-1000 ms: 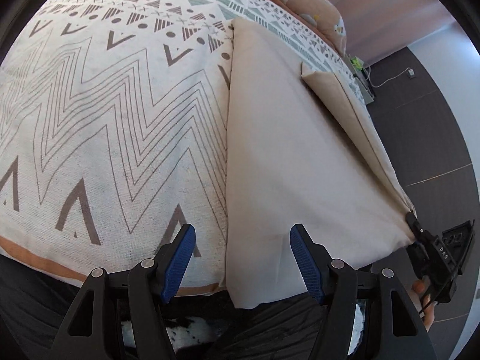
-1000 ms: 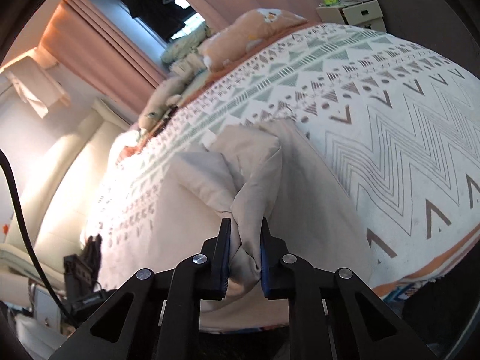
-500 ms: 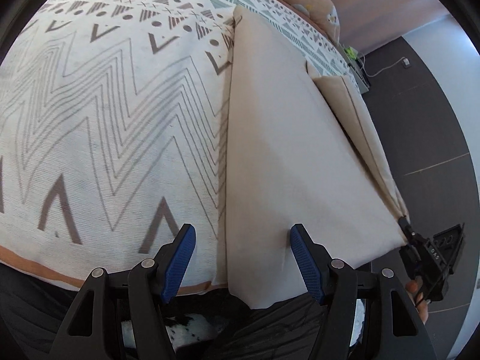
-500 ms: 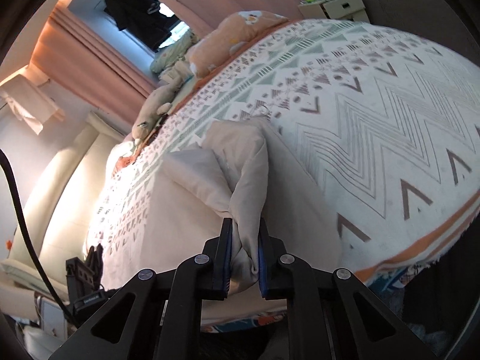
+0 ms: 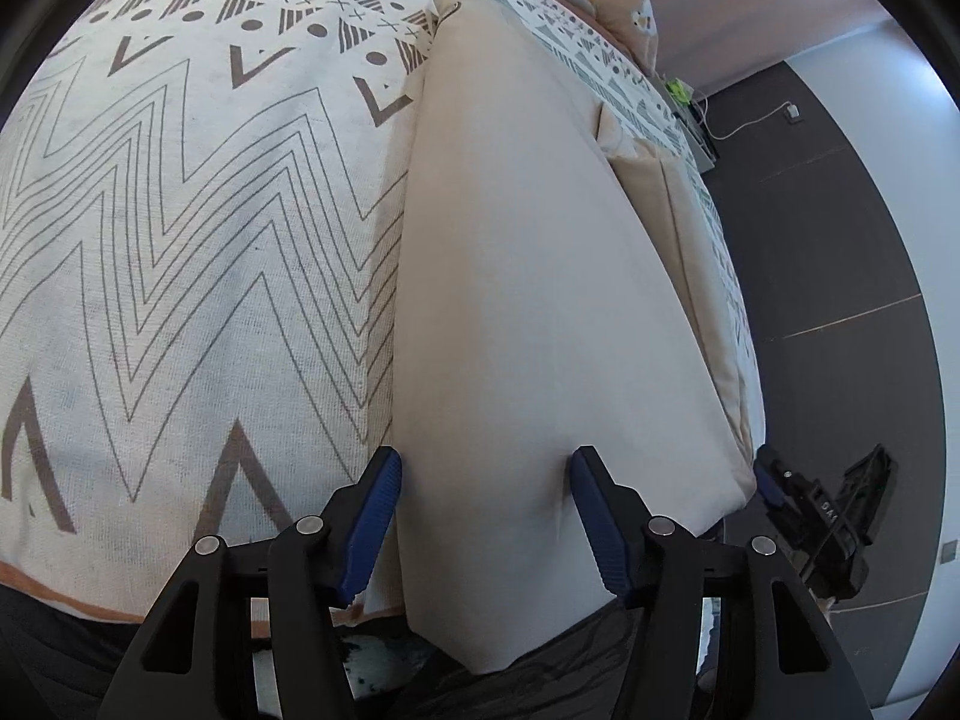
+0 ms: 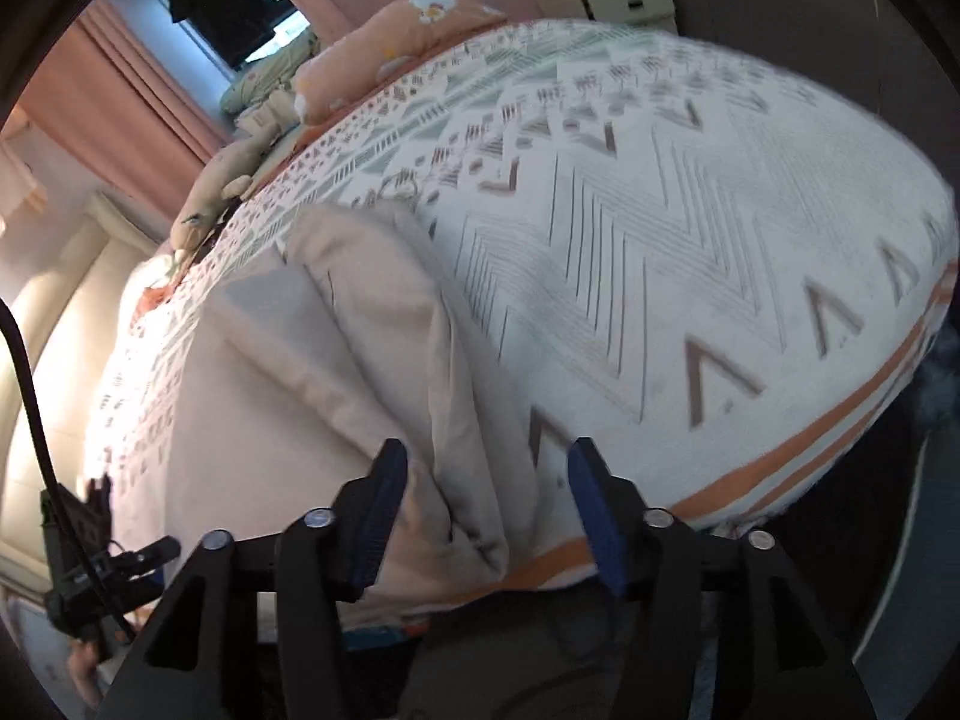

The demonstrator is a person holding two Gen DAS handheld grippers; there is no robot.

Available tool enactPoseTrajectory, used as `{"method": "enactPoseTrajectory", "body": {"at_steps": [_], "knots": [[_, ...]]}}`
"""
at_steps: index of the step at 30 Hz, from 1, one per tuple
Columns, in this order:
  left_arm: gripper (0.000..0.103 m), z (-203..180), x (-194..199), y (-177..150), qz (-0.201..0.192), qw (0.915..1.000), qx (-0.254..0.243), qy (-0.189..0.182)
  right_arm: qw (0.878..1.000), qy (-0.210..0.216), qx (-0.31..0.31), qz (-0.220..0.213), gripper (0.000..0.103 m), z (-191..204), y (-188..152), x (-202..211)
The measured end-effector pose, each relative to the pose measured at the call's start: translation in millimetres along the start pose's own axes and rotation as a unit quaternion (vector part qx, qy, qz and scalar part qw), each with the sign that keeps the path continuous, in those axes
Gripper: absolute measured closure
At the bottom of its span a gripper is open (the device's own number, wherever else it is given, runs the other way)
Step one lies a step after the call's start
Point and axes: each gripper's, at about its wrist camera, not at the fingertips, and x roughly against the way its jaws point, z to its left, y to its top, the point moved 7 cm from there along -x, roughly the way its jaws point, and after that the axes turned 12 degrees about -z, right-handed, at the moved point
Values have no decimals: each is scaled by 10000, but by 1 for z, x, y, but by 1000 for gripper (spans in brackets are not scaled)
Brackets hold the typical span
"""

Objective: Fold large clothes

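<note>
Smooth matt beige cloth garment (image 5: 528,312) lies on a coarse-woven, patterned bedspread (image 5: 180,252).

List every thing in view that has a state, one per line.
beige garment: lying flat on the bed, partly folded lengthwise.
left hand-held gripper: closing, astride the garment's near edge.
right hand-held gripper: opening, bunched fabric loose between its jaws.
bedspread: spread smooth.

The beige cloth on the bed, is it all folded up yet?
Not yet. The beige cloth lies flat on the patterned bedspread, one side already doubled over. The right gripper is opening its jaws, with the bunched corner loose between them. The left gripper is closing around the near edge. More folds are probably left.
</note>
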Motion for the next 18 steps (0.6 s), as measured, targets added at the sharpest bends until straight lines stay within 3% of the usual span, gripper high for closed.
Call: {"method": "enactPoseTrajectory", "body": {"at_steps": [4, 9, 12, 18], "knots": [[43, 2, -2, 10, -86, 9998, 152, -90, 9973, 229, 689, 54, 45, 41, 19, -13], [43, 8, 1, 21, -176, 9993, 291, -183, 9860, 369, 1564, 447, 45, 99, 15, -51], [43, 17, 11, 29, -258, 9988, 366, -201, 9747, 247, 2097, 733, 45, 125, 8, -80], [43, 44, 46, 52, -668, 9964, 514, -17, 9498, -94, 2987, 926, 32, 161, -10, -119]]}}
